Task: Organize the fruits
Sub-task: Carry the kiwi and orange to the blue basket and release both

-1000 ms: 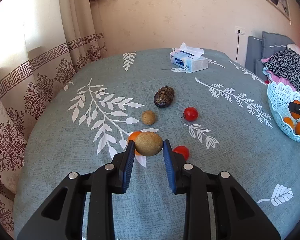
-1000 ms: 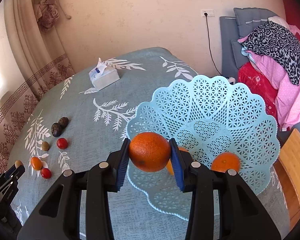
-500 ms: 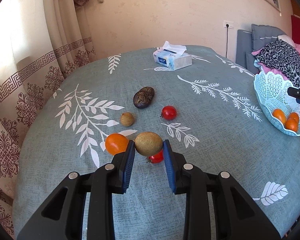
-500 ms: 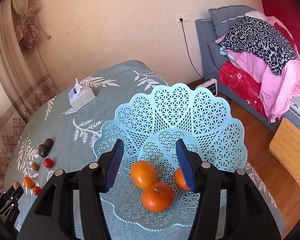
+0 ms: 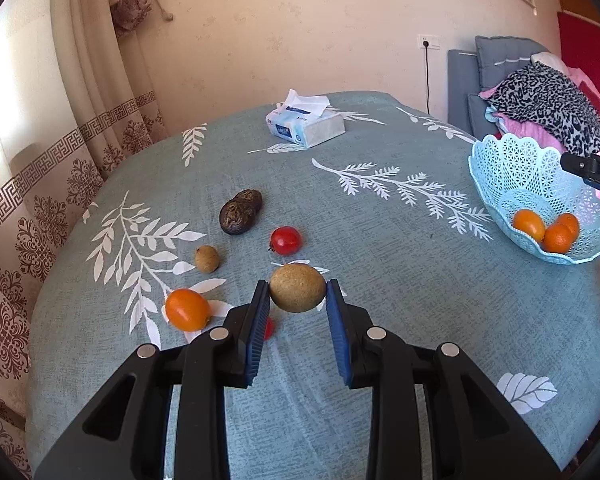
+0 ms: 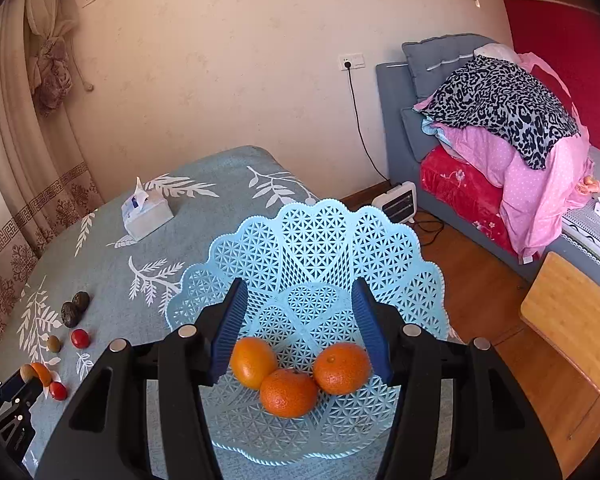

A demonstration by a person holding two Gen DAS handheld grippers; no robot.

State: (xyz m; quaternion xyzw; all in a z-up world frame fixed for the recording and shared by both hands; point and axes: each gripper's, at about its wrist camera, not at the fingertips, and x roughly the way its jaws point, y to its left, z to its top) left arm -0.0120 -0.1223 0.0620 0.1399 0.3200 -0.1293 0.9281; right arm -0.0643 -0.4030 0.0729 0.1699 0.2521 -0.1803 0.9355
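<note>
A small red fruit (image 5: 269,327) at lower centre of the left wrist view is almost wholly hidden behind the left gripper's (image 5: 298,292) blue pad, so only a sliver shows. At the right edge of that view the right gripper (image 5: 592,172) is cut off, only a black tip reaching over the basket (image 5: 500,168). In the right wrist view the left gripper appears only as a dark, partly cropped shape at the lower left corner, and the fruits near it are too small to name. The brown oval fruit (image 5: 297,288) sits at centre of the left view with its long axis running left to right across the frame, clamped by its two ends between the left gripper's pads and lifted above the leaf-patterned cloth (image 5: 380,280). The right gripper (image 6: 300,322) has its jaws spread wide with nothing between the pads; they have just been opening, and they hang over the basket (image 6: 320,232) at lower centre, where three oranges (image 6: 288,392) lie touching one another on its floor.
</note>
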